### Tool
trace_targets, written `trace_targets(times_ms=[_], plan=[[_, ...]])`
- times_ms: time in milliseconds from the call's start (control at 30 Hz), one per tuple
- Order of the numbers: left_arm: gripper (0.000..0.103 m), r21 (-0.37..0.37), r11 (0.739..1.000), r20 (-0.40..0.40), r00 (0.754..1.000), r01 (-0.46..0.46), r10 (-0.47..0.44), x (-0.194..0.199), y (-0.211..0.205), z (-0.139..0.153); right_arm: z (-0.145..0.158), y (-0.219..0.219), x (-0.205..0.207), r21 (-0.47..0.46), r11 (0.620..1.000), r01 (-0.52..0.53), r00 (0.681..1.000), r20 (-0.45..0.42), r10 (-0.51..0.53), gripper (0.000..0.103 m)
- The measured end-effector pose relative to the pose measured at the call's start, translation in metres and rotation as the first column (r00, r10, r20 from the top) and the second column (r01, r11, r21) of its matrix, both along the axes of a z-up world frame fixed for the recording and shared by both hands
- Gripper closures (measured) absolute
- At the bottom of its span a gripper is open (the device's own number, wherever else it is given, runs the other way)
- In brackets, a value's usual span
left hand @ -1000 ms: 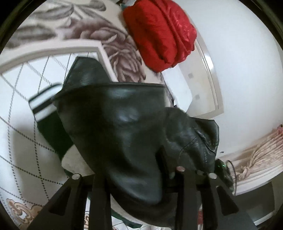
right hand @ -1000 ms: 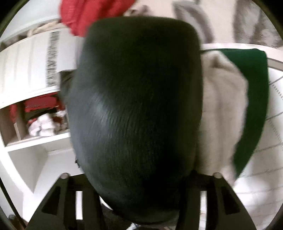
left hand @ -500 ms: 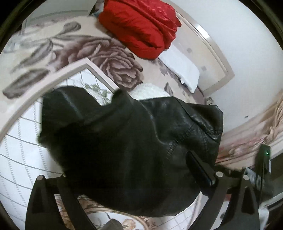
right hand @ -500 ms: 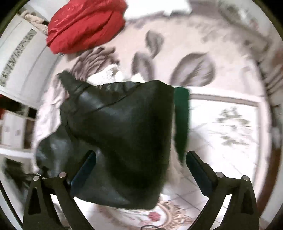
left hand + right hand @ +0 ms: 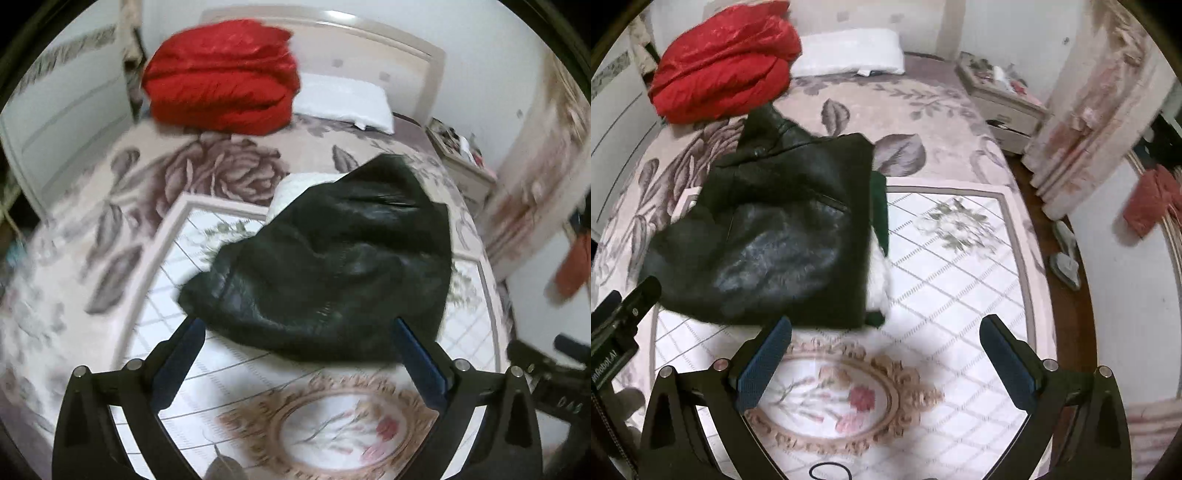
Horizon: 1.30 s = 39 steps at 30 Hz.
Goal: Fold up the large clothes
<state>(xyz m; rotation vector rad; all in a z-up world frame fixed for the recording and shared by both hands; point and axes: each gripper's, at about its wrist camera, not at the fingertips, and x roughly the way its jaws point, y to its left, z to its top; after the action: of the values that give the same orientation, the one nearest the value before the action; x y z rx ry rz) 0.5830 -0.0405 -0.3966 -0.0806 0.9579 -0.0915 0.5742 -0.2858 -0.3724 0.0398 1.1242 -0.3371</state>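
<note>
A black leather jacket (image 5: 332, 266) lies folded in a heap on the patterned bedspread (image 5: 229, 369). In the right wrist view the jacket (image 5: 775, 236) covers a green garment (image 5: 879, 199) with white fleece lining (image 5: 881, 273) that sticks out at its right edge. My left gripper (image 5: 297, 350) hovers above the jacket's near edge. Its jaws are opening, wide apart, and the pads touch nothing. My right gripper (image 5: 886, 343) is open over bare bedspread, to the right of the jacket's near corner, holding nothing. The left gripper's body (image 5: 620, 314) shows at the left edge.
A folded red quilt (image 5: 720, 62) and a white pillow (image 5: 849, 51) sit at the head of the bed. A nightstand (image 5: 1001, 99) and a curtain (image 5: 1082, 110) stand to the right. Slippers (image 5: 1065, 254) lie on the floor beside the bed's right edge.
Both grippers let go of the black jacket, opened wide and rose back from it. The jacket dropped into a folded heap on the bed, and the left gripper rolled level.
</note>
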Motion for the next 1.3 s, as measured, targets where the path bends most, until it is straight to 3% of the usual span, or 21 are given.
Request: trace_targets(times_ms=[133,367,733,1000,1300], plan=[[0.000,0.080,0.996,0.028,0.999,0.027,-0.029,-0.037,0.002,0.052,0.049,0.010,-0.044,-0.024,1.000,0.020,0.999,0.044,-0.019,0.000],[0.000,0.111,0.993,0.085,0.995,0.044,-0.053,-0.114,0.011,0.146,0.159,0.024,-0.141,-0.055,0.998,0.040,0.989,0.143,-0.032,0.000],[0.000,0.068,0.995,0.159,0.984,0.074,-0.084,-0.236,0.015,0.270,0.304,0.058,-0.284,-0.124,0.992,0.027,0.966,0.258,0.006,0.000],[0.000,0.086,0.994,0.187,0.979,0.065,-0.080,-0.282,0.016,0.315,0.373,0.070,-0.362,-0.151,0.988,0.033,0.941,0.338,0.020,0.000],[0.000,0.103,0.994,0.207,0.977,0.024,-0.045,-0.309,0.019,0.337,0.409,0.080,-0.398,-0.144,0.990,0.006,0.932,0.359,0.047,0.000]])
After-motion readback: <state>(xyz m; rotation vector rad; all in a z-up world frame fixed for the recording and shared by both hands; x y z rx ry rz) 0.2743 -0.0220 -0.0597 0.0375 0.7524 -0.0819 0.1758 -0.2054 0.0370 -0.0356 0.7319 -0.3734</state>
